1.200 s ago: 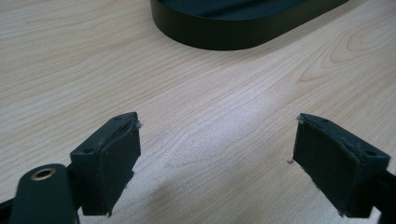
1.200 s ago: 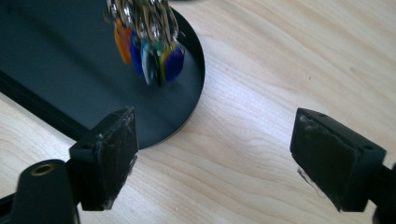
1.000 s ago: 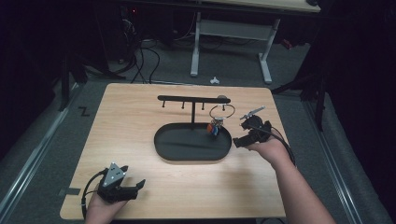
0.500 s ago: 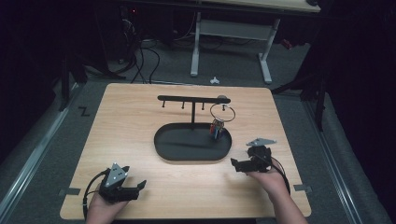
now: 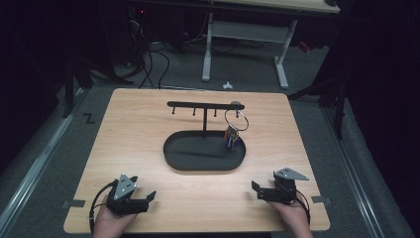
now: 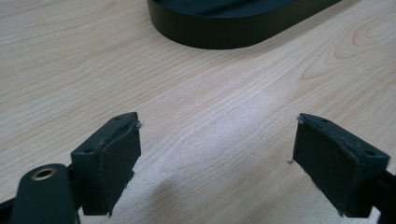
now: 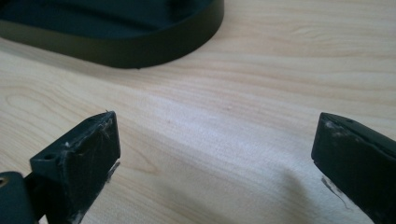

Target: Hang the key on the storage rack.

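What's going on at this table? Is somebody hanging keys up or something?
A person holds a gripper in each hand near the front edge of a wooden table. Both the left gripper and the right gripper are open and hold nothing. In the middle stands a black stand with a hook bar over an oval tray. A key ring with a coloured tag hangs from the bar's right end, so that looks done.

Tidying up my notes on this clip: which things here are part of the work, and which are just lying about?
Part of the work:
- black T-shaped hook stand on its black oval tray
- silver key ring with a colourful fob, hanging from the stand's right end
- left gripper and right gripper, both open

Lying about:
- white desk frame
- black floor cables
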A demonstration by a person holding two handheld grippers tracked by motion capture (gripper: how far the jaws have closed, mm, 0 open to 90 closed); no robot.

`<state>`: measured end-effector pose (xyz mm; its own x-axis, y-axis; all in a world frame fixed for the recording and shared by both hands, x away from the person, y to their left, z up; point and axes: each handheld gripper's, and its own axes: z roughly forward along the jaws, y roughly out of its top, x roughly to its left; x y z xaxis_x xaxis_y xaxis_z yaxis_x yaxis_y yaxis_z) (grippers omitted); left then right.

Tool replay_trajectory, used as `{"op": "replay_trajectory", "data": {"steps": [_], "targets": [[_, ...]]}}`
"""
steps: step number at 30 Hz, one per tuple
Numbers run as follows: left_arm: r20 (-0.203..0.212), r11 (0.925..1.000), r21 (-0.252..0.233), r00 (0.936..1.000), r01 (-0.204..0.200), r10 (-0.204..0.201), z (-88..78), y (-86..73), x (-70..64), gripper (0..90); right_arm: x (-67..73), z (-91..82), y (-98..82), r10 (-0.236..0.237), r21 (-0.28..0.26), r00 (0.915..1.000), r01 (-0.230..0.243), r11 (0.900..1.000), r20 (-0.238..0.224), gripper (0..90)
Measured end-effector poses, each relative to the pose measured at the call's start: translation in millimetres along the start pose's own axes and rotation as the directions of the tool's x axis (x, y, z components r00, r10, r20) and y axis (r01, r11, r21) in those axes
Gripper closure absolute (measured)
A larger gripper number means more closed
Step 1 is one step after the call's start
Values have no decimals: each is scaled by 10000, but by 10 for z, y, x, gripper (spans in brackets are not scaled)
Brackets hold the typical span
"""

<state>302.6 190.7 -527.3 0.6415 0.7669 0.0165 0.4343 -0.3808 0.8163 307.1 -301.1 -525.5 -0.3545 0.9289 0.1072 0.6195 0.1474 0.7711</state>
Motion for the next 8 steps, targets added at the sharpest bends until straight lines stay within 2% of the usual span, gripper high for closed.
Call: {"op": "replay_trajectory", "data": {"steps": [3, 8], "targets": [[-32, 9998, -192, 10000, -28, 28, -18, 9, -8, 156, 1, 30, -20, -163, 179, 9999, 163, 9997, 2, 15], [20, 9998, -216, 10000, -55, 55, -41, -5, 10, 156, 23, 39, 4, -105, 235, 9999, 103, 9997, 97, 15]]}}
